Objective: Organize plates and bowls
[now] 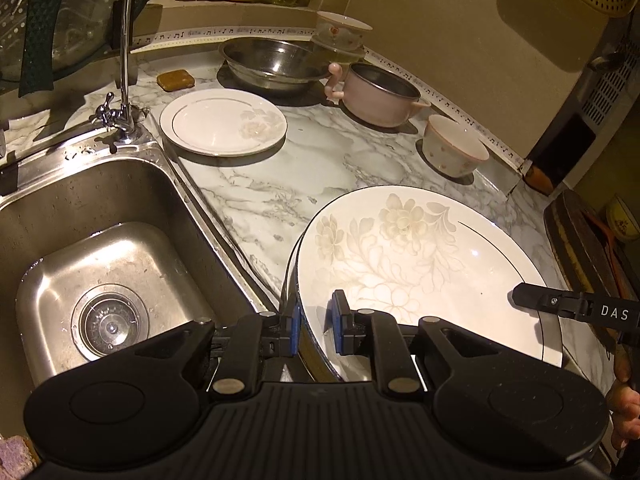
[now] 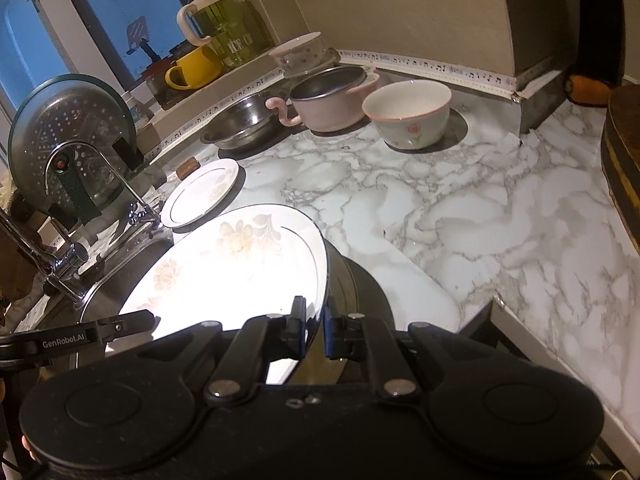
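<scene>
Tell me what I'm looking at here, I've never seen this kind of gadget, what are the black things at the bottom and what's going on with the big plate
Those black things are two hand-held grippers; a person carries one in each hand, and each has a fisheye camera looking along its fingers. One picture comes from the left gripper, the other from the right gripper. Both pinch opposite edges of the same large floral plate, held tilted above the marble counter, next to the steel sink. Each gripper shows at the edge of the other's picture. On the counter lie a smaller plate, a steel basin, a pink pot and a floral bowl. More cups are stacked at the back wall.
</scene>
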`<action>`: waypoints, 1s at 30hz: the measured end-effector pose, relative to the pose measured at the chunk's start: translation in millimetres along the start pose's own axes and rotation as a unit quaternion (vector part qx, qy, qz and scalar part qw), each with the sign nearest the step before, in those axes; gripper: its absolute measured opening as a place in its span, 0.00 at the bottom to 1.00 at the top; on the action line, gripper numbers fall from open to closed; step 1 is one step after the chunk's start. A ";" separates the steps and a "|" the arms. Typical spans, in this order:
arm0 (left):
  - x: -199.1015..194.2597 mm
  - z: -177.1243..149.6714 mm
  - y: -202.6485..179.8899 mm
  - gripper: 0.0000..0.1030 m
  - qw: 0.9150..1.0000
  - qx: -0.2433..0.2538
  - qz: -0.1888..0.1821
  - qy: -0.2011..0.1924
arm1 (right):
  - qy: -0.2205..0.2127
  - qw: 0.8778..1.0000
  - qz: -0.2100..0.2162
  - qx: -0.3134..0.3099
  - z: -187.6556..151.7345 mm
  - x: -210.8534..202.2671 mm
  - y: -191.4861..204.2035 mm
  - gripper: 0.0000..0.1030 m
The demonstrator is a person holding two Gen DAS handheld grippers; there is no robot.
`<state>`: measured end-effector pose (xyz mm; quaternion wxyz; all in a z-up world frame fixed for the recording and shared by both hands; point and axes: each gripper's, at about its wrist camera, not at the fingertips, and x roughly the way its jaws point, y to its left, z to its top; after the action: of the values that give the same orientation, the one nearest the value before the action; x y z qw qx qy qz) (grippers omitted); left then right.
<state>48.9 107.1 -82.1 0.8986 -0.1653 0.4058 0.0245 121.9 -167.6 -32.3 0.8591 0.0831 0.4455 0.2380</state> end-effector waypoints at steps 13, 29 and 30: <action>3.3 -2.7 1.1 0.14 1.000 0.005 0.010 0.010 | 0.018 1.000 0.002 0.015 -5.6 6.5 -4.0 0.09; 18.3 1.7 4.1 0.14 0.999 -0.004 0.023 0.034 | 0.047 0.998 0.010 0.048 1.5 26.4 -13.9 0.08; 19.1 2.0 3.8 0.14 0.999 -0.003 0.023 0.034 | 0.047 0.998 0.010 0.049 1.8 27.0 -14.6 0.08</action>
<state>62.5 109.6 -95.9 0.8827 -0.1592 0.4402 0.0410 141.4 -167.1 -56.0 0.8294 0.1183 0.4958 0.2285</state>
